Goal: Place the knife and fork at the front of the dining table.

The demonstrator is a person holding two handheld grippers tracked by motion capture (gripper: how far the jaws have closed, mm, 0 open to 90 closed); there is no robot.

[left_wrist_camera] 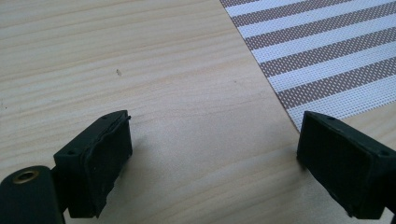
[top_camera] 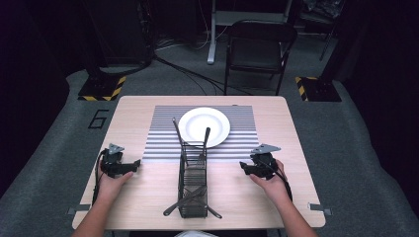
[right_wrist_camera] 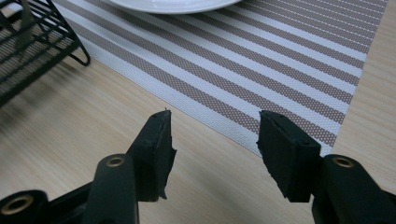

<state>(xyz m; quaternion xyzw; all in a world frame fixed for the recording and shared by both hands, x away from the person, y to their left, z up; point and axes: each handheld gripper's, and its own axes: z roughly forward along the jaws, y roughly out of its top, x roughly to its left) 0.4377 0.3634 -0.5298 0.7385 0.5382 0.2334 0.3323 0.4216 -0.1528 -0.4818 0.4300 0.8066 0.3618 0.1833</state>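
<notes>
A pale wooden bench (top_camera: 148,197) seen from above carries one striped placemat (top_camera: 163,143), and on the placemat's far half sits one white plate (top_camera: 203,127), empty. Just in front of the placemat, with its far end overlapping the mat's near edge, stands one black wire cutlery basket (top_camera: 192,185) holding dark utensils; three handles can be made out, two poking up toward the plate and at least one lying across the basket's near end, though the exact count is hard to tell. Left of the basket, the left hand-held gripper (top_camera: 134,165) rests low over bare wood near the placemat's near left corner, its jaws wide apart with nothing between them. Right of the basket, the right hand-held gripper (top_camera: 243,168) hovers by the placemat's near right edge, jaws roughly half apart and also empty. One folding chair (top_camera: 259,49) stands beyond the bench. The likely risk: a gripper reaching into the basket could snag the wire frame or the crossed handles, tipping the basket toward the plate or dragging the placemat.
</notes>
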